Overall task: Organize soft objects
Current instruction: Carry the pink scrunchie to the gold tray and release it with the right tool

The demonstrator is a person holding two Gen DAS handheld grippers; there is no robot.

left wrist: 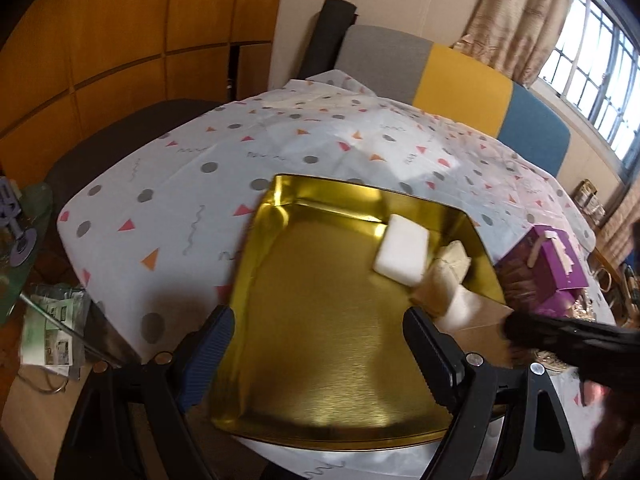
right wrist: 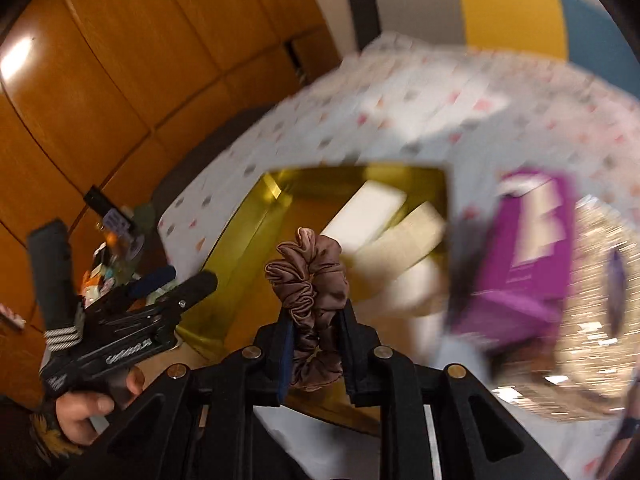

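Observation:
A gold tray [left wrist: 320,320] lies on the patterned tablecloth. At its far right corner it holds a white sponge [left wrist: 402,254] and a beige folded cloth [left wrist: 444,276]. My left gripper [left wrist: 320,348] hovers over the tray's near half, open and with nothing between its fingers. My right gripper [right wrist: 314,320] is shut on a mauve satin scrunchie [right wrist: 310,280], which sticks up beyond the fingertips above the tray [right wrist: 244,228]. The sponge [right wrist: 368,212] and cloth [right wrist: 408,244] lie just beyond it. This view is motion-blurred. The left gripper [right wrist: 176,284] shows at its left, held by a hand [right wrist: 92,404].
A purple box [right wrist: 532,248] and a glittery item [right wrist: 592,320] lie right of the tray. The tablecloth [left wrist: 180,200] covers the table's far and left parts. A colour-blocked chair back [left wrist: 460,80] stands behind, with wooden cabinets [left wrist: 100,40] and floor clutter [left wrist: 52,332] to the left.

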